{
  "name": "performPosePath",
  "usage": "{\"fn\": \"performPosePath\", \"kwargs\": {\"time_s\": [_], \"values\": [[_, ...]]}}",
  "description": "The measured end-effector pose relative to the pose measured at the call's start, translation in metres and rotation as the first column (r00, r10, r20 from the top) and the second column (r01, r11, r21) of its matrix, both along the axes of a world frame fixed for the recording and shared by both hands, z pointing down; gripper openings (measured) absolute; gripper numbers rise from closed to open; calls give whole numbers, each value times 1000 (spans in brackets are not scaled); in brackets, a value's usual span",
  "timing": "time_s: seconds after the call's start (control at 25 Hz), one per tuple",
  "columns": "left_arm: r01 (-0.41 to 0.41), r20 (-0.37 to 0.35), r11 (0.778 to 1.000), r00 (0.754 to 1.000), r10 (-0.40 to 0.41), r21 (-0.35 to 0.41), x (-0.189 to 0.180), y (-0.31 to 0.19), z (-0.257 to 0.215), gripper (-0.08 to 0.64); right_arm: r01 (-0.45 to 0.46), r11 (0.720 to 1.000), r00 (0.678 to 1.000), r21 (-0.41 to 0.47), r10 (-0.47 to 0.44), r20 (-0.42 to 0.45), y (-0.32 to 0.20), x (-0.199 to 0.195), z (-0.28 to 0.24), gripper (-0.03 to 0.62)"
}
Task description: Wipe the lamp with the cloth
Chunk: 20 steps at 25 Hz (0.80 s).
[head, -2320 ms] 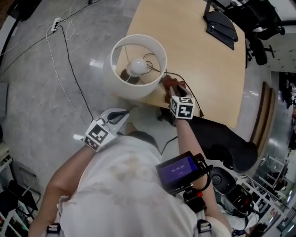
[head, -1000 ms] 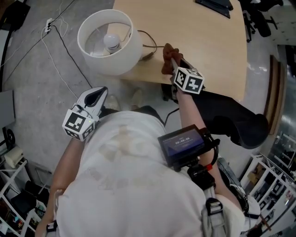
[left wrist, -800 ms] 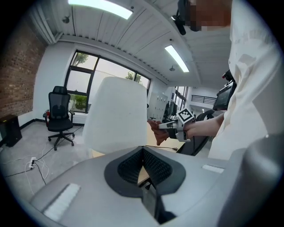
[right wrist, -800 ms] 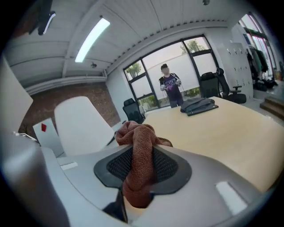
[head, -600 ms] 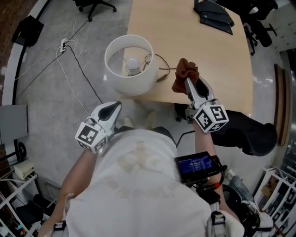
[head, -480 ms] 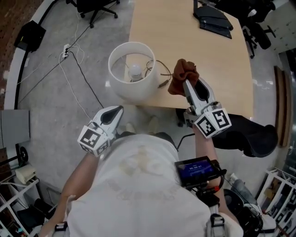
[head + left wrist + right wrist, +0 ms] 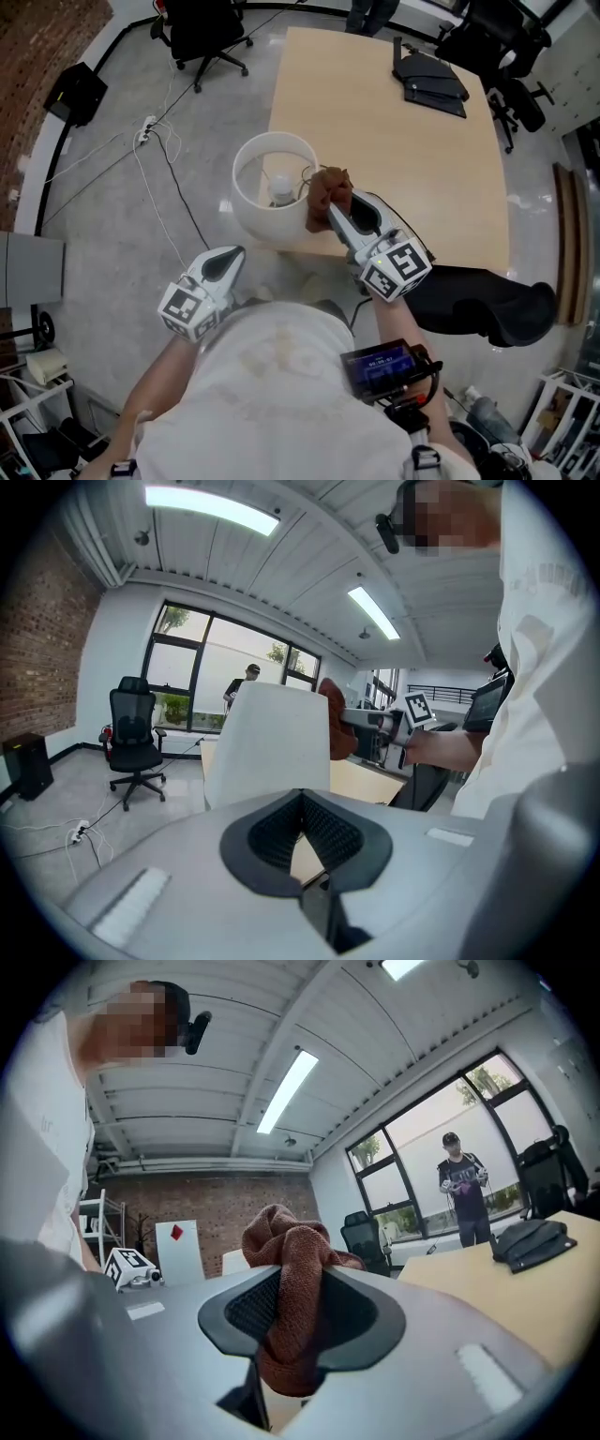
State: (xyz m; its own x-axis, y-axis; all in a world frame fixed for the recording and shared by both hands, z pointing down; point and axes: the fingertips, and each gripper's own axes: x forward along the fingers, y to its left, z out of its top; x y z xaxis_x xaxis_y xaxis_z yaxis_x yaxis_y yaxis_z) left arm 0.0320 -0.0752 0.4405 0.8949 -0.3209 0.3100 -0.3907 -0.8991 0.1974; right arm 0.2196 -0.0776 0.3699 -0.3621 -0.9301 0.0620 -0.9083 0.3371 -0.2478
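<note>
Nearest us, the left gripper [image 7: 228, 262] hangs just off the tabletop's [image 7: 403, 141] near edge. Its jaws are closed together with nothing between them, and it points toward the lamp [image 7: 255, 214]. A little farther on, the right gripper [image 7: 335, 212] has its jaws clamped on the bunched brown cloth [image 7: 326, 187], which sticks out past the tips. The cloth sits at the top rim of the lamp's white shade, on the side facing the tabletop's middle; whether it touches the rim yet we cannot tell. The lamp stands upright at the tabletop's near left corner with its bulb [image 7: 281, 194] showing inside, so its long axis runs straight up. The wall to be wiped drops away below and to the left of the jaws. We judge the right gripper much the nearer, and the stroke its own, while the left could steady the shade's opposite side. Beyond lie bare tabletop and dark flat things [image 7: 431, 80] near the far right corner.
</note>
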Motion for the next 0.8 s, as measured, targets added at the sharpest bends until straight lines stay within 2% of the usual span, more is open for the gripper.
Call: {"fn": "performPosePath", "kwargs": {"time_s": [0.28, 0.56, 0.68, 0.8], "values": [[16, 8, 1000, 1000, -16, -1, -4, -5, -2, 2, -15, 986, 999, -165, 20, 30, 13, 1, 72, 143], [47, 18, 999, 999, -47, -3, -1, -10, -2, 2, -40, 955, 999, -295, 36, -17, 15, 26, 109, 144], [74, 20, 997, 997, -74, 2, -2, -10, -2, 2, -63, 965, 996, -255, 76, 44, 12, 53, 91, 144], [114, 12, 993, 993, -114, 11, -4, -15, -6, 2, -14, 993, 994, -118, 27, 102, -5, 64, 42, 143]]}}
